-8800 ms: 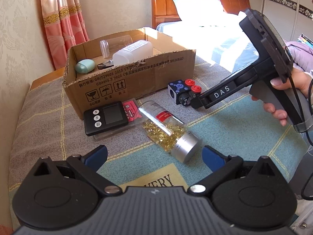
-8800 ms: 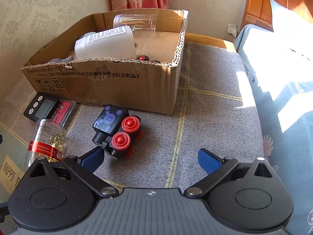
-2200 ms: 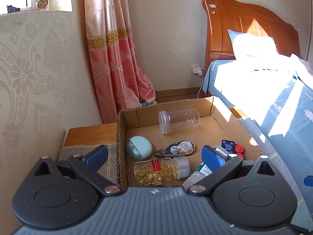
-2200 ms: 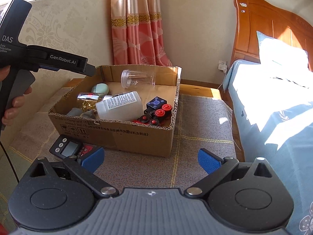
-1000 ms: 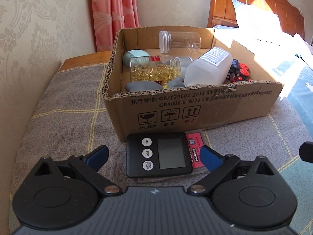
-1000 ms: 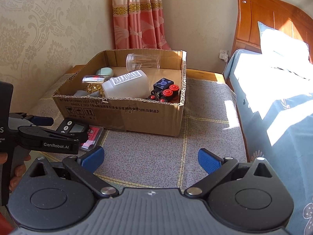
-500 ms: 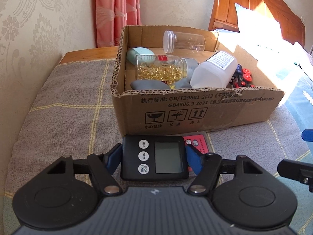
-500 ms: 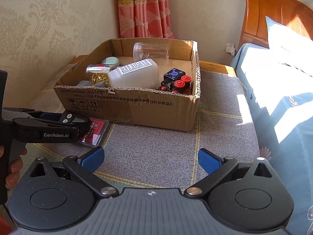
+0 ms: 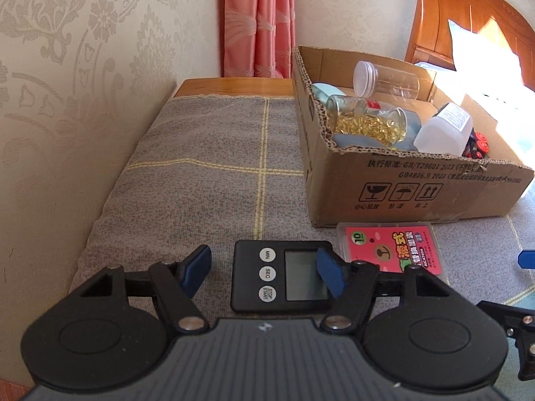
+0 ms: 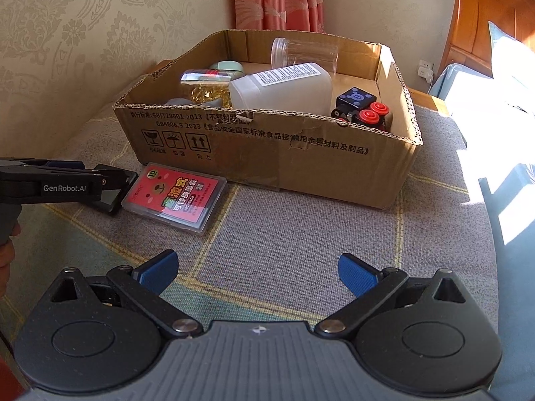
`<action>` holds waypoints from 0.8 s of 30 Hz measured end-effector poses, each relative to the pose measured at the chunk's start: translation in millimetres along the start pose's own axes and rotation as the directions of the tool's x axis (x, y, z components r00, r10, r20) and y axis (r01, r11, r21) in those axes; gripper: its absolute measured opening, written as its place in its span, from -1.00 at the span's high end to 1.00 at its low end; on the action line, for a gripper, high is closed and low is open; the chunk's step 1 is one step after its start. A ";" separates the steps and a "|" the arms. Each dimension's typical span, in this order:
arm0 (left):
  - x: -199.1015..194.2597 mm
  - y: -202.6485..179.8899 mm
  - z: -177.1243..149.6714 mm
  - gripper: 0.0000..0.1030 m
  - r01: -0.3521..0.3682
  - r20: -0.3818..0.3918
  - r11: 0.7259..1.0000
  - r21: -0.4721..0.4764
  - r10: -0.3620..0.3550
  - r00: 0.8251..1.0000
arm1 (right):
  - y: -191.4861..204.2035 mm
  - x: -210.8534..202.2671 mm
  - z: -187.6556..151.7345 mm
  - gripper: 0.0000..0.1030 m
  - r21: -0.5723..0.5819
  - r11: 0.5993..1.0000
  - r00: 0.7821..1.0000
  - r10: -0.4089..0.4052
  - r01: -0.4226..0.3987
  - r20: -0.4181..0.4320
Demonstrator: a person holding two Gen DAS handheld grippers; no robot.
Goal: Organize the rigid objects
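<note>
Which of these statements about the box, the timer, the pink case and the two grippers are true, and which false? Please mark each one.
1. The black timer lies inside the cardboard box. False: it is on the cloth, between the left gripper's fingers.
2. The pink case lies outside the box. True.
3. The capsule jar lies in the box. True.
4. The right gripper holds the white bottle. False: it is open and empty; the bottle lies in the box.
</note>
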State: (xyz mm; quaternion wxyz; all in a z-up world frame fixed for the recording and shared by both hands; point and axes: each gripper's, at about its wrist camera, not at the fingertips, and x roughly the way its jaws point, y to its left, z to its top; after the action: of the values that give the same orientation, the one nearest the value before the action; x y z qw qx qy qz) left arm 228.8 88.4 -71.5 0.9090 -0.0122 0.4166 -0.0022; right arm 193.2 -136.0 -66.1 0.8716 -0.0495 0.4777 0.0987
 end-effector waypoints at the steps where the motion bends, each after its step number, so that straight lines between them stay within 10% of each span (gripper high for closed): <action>1: 0.1 2.5 -0.3 -0.49 -0.003 -0.002 1.000 -0.006 0.003 1.000 | 2.3 1.7 0.8 -1.00 -0.003 1.000 1.000 0.005 -0.005 -0.001; 7: -16.8 10.3 0.5 -0.95 -0.039 0.042 0.999 -0.029 0.040 0.998 | 24.2 14.8 9.0 -1.00 -0.030 0.999 0.999 0.042 -0.041 0.029; 24: -42.8 32.1 10.1 -0.98 -0.105 0.112 0.989 -0.106 0.116 0.987 | 80.5 60.2 28.1 -1.00 0.061 0.998 0.992 -0.027 0.020 0.125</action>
State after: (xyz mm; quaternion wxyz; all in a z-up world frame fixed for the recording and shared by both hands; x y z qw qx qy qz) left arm 208.3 121.3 -33.3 0.9289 -0.0347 0.3620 0.0698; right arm 230.2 -44.9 -101.0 0.9021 -0.0227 0.4239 0.0771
